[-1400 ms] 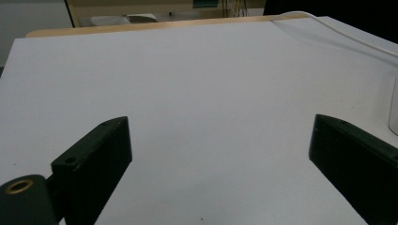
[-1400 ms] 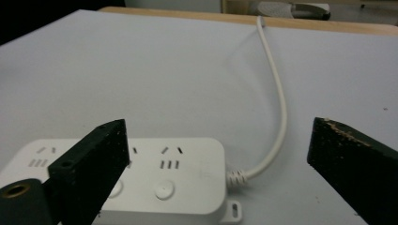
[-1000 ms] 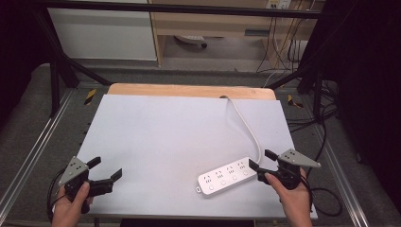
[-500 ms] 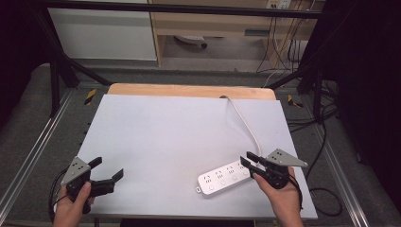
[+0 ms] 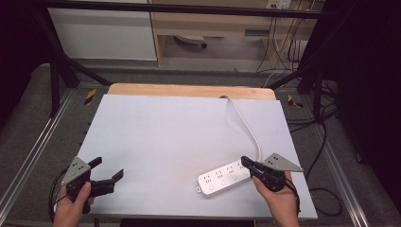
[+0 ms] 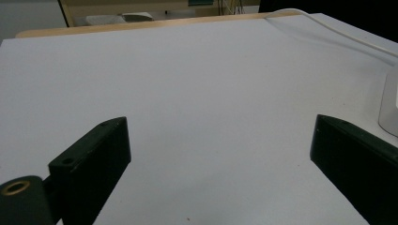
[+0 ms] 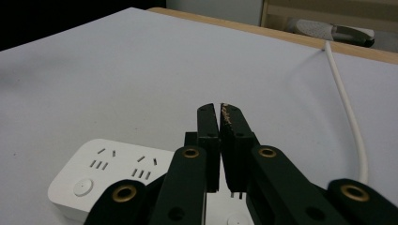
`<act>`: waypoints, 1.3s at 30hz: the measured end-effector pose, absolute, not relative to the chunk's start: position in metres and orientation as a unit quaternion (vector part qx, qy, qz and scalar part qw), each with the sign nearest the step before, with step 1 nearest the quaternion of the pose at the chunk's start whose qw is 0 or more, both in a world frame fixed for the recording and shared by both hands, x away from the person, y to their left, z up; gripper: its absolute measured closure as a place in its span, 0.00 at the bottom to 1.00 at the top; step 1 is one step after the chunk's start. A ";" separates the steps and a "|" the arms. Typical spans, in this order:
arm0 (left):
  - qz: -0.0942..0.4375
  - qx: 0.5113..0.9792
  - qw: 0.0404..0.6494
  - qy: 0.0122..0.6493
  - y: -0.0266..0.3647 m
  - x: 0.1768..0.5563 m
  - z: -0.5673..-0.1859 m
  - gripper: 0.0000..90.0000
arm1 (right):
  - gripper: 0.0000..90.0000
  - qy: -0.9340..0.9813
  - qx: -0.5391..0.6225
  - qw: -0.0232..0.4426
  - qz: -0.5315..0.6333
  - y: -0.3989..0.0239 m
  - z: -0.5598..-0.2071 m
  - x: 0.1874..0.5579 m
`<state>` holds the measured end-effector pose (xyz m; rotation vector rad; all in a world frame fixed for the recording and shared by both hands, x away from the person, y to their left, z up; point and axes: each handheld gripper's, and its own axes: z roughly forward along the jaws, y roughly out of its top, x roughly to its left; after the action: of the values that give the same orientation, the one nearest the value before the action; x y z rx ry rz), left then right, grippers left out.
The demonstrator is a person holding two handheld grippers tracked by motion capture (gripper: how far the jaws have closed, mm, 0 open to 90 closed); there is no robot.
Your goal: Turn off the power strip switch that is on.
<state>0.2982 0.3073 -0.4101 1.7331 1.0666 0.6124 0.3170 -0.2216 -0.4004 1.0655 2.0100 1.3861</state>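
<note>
A white power strip (image 5: 223, 177) lies on the white table (image 5: 165, 132) near the front right, its white cable (image 5: 246, 125) curving off to the back edge. My right gripper (image 5: 245, 162) hovers over the strip's right end with its jaws shut and nothing between them. In the right gripper view the closed tips (image 7: 219, 107) point past the power strip (image 7: 108, 173), with the cable (image 7: 345, 110) to the right. My left gripper (image 5: 108, 168) is held open at the front left, over bare table. In the left gripper view its jaws (image 6: 219, 126) stand wide apart, and the strip's end (image 6: 388, 105) is at the right edge.
A wooden strip (image 5: 189, 90) runs along the table's back edge. Metal rails (image 5: 38, 146) flank both sides. Black frame posts and loose cables (image 5: 321, 142) stand off the right side. A cabinet and shelf lie beyond the table.
My right gripper has moved left onto the strip's right end and its jaws have closed. The left gripper has hardly moved and stays open.
</note>
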 end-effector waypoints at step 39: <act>0.256 0.714 0.485 0.436 0.307 0.297 -0.409 0.06 | 1.00 0.767 0.399 0.179 0.470 -0.213 -0.433 0.315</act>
<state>0.2968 0.3070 -0.4089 1.7377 1.0604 0.6235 0.3148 -0.2133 -0.4332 1.1293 2.1686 1.3279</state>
